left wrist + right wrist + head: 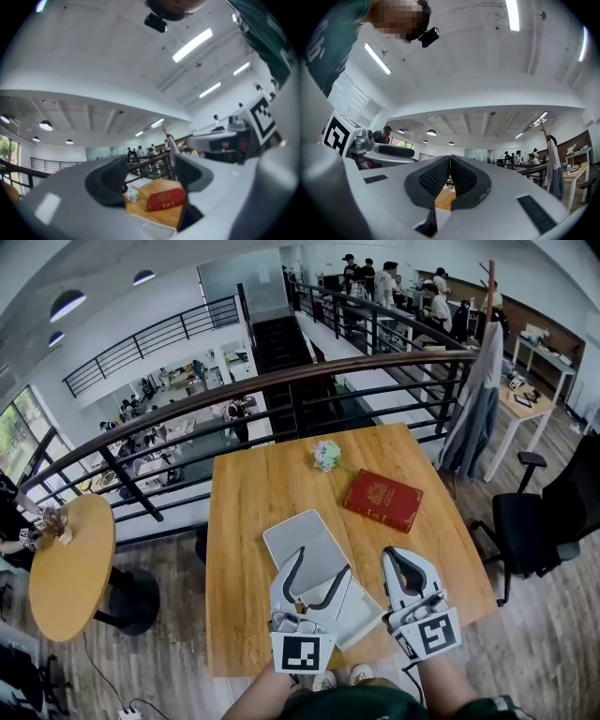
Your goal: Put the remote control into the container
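Observation:
No remote control shows in any view. A flat white container (298, 538) lies on the wooden table (244, 521) near its front edge, and its rim (154, 230) shows at the bottom of the left gripper view. My left gripper (325, 560) hovers over the container's near end, open, with nothing between its fingers; through the gap (150, 176) I see the table. To its right my right gripper (397, 557) is held over bare wood, shut and empty, its pads pressed together (450, 160).
A red book (382, 500) (165, 200) lies right of centre on the table. A small pale flower bunch (326, 455) (132, 193) sits near the far edge. A railing (281, 381) runs behind the table, a black chair (530, 521) stands at the right.

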Motion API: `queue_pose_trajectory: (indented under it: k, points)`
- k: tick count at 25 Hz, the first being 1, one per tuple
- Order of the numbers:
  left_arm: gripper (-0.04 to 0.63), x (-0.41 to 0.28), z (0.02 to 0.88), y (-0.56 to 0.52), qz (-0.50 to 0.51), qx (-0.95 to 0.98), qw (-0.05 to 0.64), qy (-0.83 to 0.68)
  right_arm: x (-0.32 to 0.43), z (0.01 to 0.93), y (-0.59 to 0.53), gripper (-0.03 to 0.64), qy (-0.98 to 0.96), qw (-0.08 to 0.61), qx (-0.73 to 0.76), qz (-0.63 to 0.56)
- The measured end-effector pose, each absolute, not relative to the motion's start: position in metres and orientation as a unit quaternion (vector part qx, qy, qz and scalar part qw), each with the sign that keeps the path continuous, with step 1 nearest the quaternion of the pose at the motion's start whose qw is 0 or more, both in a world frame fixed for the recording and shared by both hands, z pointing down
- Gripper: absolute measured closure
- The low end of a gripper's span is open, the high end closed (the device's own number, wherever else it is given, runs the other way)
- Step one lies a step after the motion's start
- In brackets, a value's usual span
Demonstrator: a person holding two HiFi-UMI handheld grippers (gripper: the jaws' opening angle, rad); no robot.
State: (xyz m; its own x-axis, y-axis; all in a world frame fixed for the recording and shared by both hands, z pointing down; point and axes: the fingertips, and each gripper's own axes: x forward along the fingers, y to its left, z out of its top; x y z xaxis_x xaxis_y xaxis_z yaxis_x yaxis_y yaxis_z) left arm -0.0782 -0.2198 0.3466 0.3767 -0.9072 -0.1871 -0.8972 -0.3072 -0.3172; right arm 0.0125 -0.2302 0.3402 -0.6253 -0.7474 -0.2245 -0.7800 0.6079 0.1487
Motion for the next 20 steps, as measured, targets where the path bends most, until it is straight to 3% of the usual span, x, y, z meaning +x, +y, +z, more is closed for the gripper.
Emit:
queue_pose_trajectory:
  k: [13, 20]
  points:
    - [0.309, -0.091, 0.318, -0.193, 0.015, -0.808, 0.192, 0.557, -0.003, 0.317, -0.22, 0.598, 0.897, 0.081, -0.41, 0.144]
    - [0.408, -0.096, 0.32, -0.188, 0.011, -0.81, 0.189, 0.555, -0.018, 0.316, -0.217, 0.598, 0.907, 0.083, -0.388, 0.139]
